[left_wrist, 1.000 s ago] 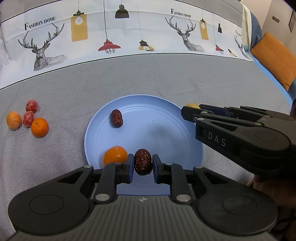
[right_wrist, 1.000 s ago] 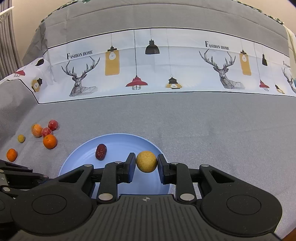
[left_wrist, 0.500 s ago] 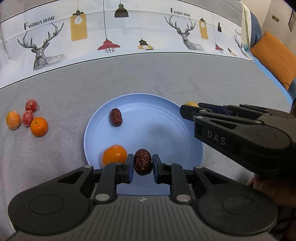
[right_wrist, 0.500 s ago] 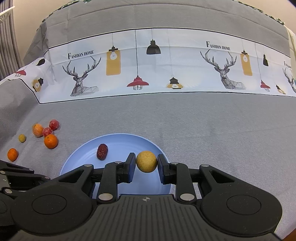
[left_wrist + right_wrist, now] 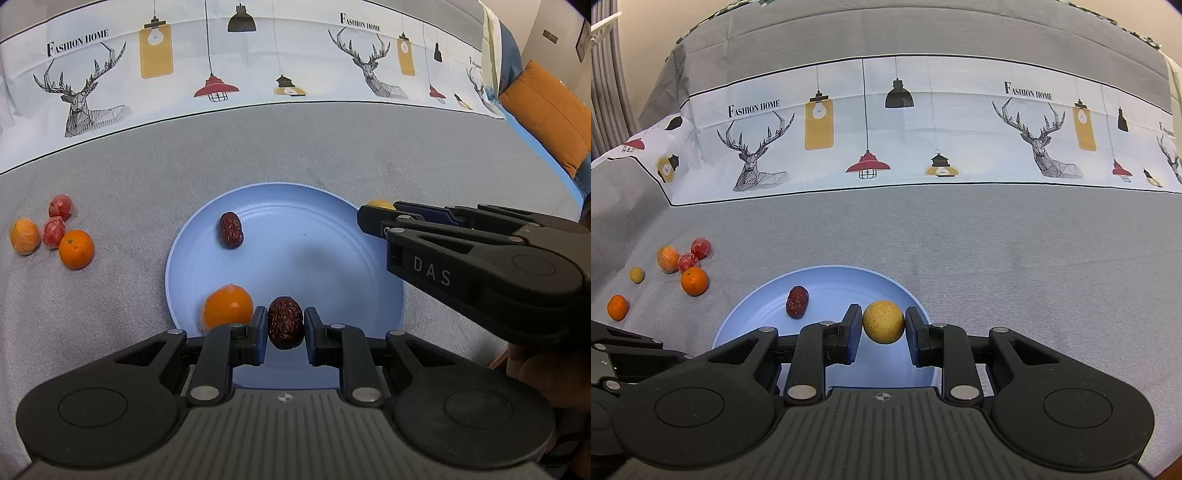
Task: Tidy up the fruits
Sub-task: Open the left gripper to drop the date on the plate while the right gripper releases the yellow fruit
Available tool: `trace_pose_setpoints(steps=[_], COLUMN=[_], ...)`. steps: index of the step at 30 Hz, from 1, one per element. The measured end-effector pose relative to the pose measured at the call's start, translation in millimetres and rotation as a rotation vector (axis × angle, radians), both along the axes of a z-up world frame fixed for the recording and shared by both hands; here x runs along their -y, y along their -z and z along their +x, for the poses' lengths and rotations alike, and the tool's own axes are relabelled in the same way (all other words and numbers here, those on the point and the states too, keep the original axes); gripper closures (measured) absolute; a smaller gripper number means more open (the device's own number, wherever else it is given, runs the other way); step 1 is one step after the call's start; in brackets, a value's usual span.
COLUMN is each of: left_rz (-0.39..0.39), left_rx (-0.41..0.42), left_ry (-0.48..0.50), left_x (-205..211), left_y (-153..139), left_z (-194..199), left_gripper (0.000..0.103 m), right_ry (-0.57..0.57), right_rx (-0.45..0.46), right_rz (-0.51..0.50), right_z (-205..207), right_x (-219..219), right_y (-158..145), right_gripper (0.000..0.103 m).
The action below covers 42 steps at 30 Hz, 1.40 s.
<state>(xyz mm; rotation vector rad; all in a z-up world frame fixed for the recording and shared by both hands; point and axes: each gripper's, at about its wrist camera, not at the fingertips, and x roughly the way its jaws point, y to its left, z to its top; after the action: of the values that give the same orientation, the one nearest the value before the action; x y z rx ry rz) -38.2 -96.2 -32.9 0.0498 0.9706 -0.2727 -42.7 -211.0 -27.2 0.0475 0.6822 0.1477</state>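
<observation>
A pale blue plate point(image 5: 332, 206) is sitting on a grey tablecloth point(image 5: 332, 147), and everything here is placed relative to that plate.

Well to the left of the plate, a loose cluster of fruit is waiting on the cloth: two small red fruits point(image 5: 61, 206), a pale orange one point(image 5: 24, 236) and a bright orange point(image 5: 76, 249). The right wrist view is also showing a small yellow-green fruit point(image 5: 637, 275) and another orange point(image 5: 617, 307) lying farther left again.

On the plate, a wrinkled dark red date point(image 5: 231, 229) is lying toward the far left part, and an orange point(image 5: 227, 307) is resting at the near left rim.

Just right of that orange, the left gripper point(image 5: 285, 326) is hovering over the plate's near edge, its two fingers pinching a second date point(image 5: 285, 322) between them, closed only as far as the fruit allows.

Over the right side of the plate, the right gripper point(image 5: 882, 326) is squeezing a round, rough-skinned yellow fruit point(image 5: 883, 321) in the same way, jaws pressed against both its sides.

Both claws appear to be carrying fruit to the plate, so the step in hand looks like the drop-off. The next move probably calls for lowering each fruit close to the plate's flat centre and easing the fingers apart gently, since the round yellow fruit is likely to roll toward the rim. After that, the cluster on the left is remaining to be collected.
</observation>
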Motion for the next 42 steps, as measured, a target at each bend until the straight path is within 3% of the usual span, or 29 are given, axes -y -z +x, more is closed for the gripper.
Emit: trace_pose_setpoints(steps=[27, 29, 30, 36, 38, 40, 42], left_rz=[-0.015, -0.027, -0.029, -0.013, -0.005, -0.012, -0.023], left_rx=[-0.008, -0.016, -0.014, 0.011, 0.028, 0.040, 0.052], left_ry=[-0.004, -0.010, -0.015, -0.044, -0.066, -0.086, -0.106], left_x=[-1.9, -3.9, -4.4, -7.2, -9.8, -14.2, -18.9], left_y=[-1.5, -1.6, -2.1, -6.2, -9.0, -12.4, -17.1], left_z=[1.6, 3.1, 3.2, 4.4, 4.6, 5.3, 6.2], left_gripper=[0.079, 0.070, 0.068, 0.068, 0.071, 0.090, 0.092], right_ry=[-0.007, -0.004, 0.001, 0.020, 0.022, 0.024, 0.024], right_rx=[-0.011, -0.015, -0.008, 0.000, 0.003, 0.007, 0.008], right_rz=[-0.006, -0.014, -0.017, -0.012, -0.012, -0.012, -0.011], right_z=[0.0, 0.8, 0.2, 0.6, 0.0, -0.5, -0.5], right_x=[-3.3, -3.9, -3.9, -0.4, -0.2, 0.1, 0.1], right_y=[0.1, 0.6, -0.3, -2.4, -3.6, -5.2, -6.8], right_gripper=[0.075, 0.058, 0.055, 0.053, 0.053, 0.053, 0.052])
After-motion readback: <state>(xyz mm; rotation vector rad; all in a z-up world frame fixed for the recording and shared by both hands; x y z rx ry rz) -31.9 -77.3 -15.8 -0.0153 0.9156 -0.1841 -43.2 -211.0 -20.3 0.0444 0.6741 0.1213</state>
